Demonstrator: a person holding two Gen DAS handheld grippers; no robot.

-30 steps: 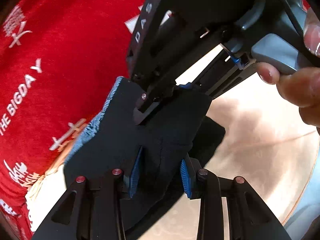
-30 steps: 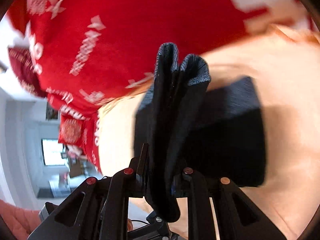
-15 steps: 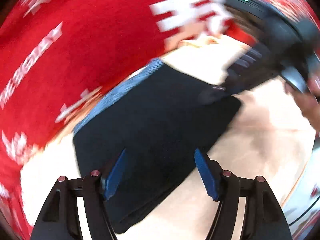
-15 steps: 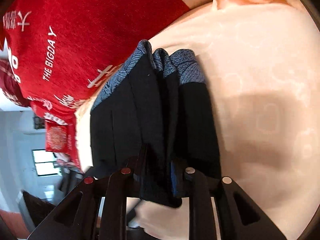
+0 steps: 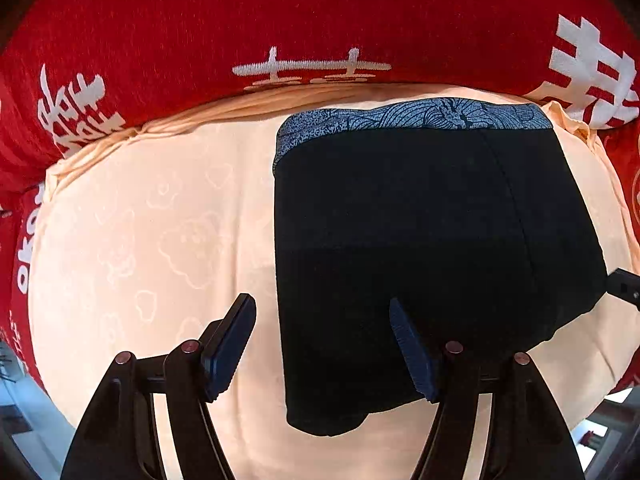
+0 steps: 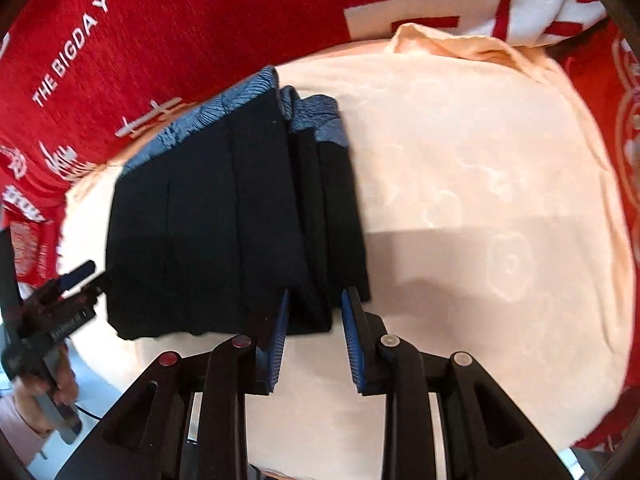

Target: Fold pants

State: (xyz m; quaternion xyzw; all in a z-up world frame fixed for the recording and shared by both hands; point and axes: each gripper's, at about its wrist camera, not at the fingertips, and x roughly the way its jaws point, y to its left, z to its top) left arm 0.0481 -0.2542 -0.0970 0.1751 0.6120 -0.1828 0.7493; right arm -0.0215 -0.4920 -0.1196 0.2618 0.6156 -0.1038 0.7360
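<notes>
Black knit with a blue patterned waistband: pants (image 5: 432,240) folded into a compact block, now lying flat on the peach cloth (image 5: 152,240) instead of hanging pinched in the air as a second ago. Left gripper (image 5: 320,344), then clamped on the fabric, now spread wide and empty, one pad over the bare cloth, the other over the pants' near edge. Right gripper (image 6: 314,332), shut on the stacked layers half a second back, now parted a little, pads either side of the fold's near right corner, not clearly pressing it. Peach cloth faintly embossed with cloud shapes, spread over a red cover (image 6: 168,32) printed in white with "THE BIGDAY" and large characters. At the left margin of the right view, a pale floor (image 6: 100,372).
</notes>
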